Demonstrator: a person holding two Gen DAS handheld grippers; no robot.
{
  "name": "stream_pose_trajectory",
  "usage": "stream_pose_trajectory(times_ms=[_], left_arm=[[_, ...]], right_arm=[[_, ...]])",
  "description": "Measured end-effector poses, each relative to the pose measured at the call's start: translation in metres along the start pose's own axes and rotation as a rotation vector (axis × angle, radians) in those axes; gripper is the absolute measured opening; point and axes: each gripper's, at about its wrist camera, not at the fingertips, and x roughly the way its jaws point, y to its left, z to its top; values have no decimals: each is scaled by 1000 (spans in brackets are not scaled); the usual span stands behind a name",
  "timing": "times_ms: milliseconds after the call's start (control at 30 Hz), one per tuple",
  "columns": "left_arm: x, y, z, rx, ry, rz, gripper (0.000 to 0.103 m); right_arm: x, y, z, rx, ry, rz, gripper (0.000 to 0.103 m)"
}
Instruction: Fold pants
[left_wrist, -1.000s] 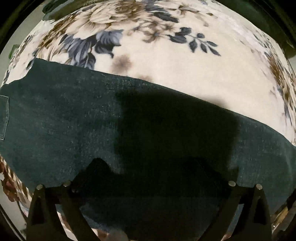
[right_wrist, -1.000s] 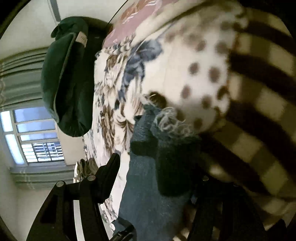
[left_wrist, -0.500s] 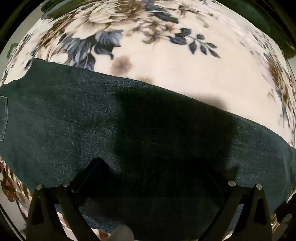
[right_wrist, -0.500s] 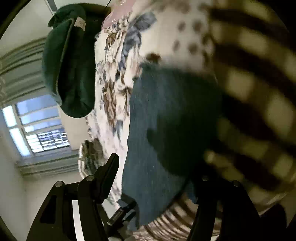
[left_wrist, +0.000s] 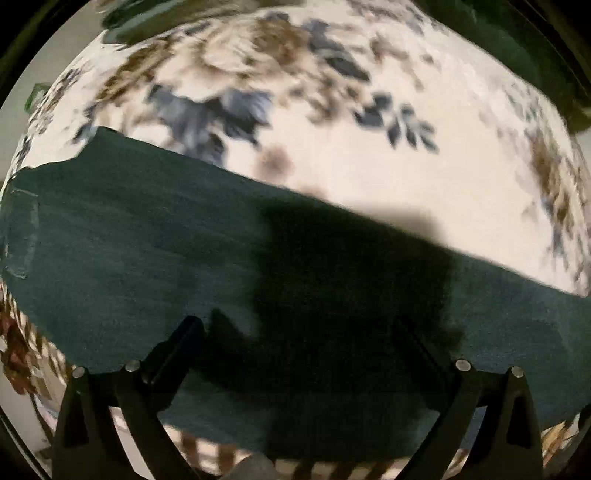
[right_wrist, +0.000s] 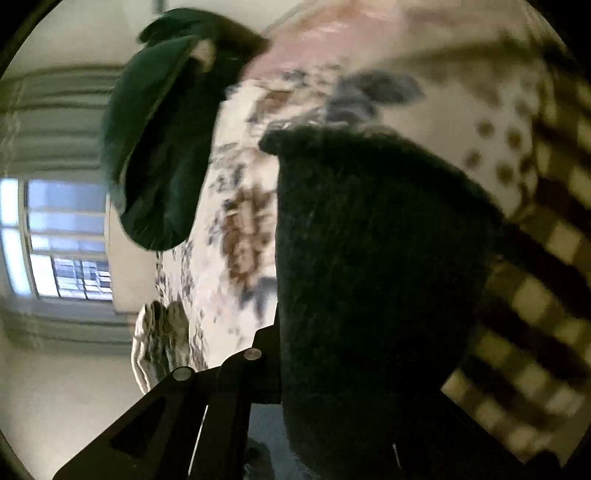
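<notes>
Dark teal denim pants (left_wrist: 155, 251) lie flat across a floral blanket (left_wrist: 369, 147), a back pocket at the far left. My left gripper (left_wrist: 306, 343) hovers just above the pants' near edge, jaws wide open and empty. In the right wrist view my right gripper (right_wrist: 354, 369) is shut on the pant leg end (right_wrist: 369, 258), which hangs over and hides the right finger; the left finger (right_wrist: 258, 354) shows beside the cloth.
A dark green folded garment (right_wrist: 159, 147) lies farther along the bed. A brown checked blanket border (right_wrist: 535, 295) runs at the right. A window (right_wrist: 62, 240) and curtains are behind. The bed edge shows at the lower left (left_wrist: 22, 350).
The right gripper has closed on the pant leg end and lifted it, the cloth now filling its view. The left gripper has drawn back slightly, still open.
</notes>
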Motion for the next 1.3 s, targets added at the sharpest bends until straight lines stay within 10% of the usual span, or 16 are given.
stream_pose_trajectory(times_ms=[267,467,800,900,1000,1133,1300], left_arm=[[-67,98,3,-106,-92,-31,103],[-92,204,-6,-239,-141,18,103],[-77,337,-43,-403,-105,112,103],[-76,356,-49,-426,-97,128,103],[-79,361,-47,-436,-95,128,103],[-90,346,-32,-406,-120,95,103],[-93,285,-4,-270,-151,-12,103]], right_arm=[[-24,158,-72,-359,-32,-93,7],[32,251,-184,-599,35,-150,7],[210,254,-394,-952,327,-384,8],[242,243,-427,-989,415,-492,26],[244,251,-443,-949,553,-396,60],[216,253,-412,-653,747,-109,62],[162,221,-319,-549,566,-213,69]])
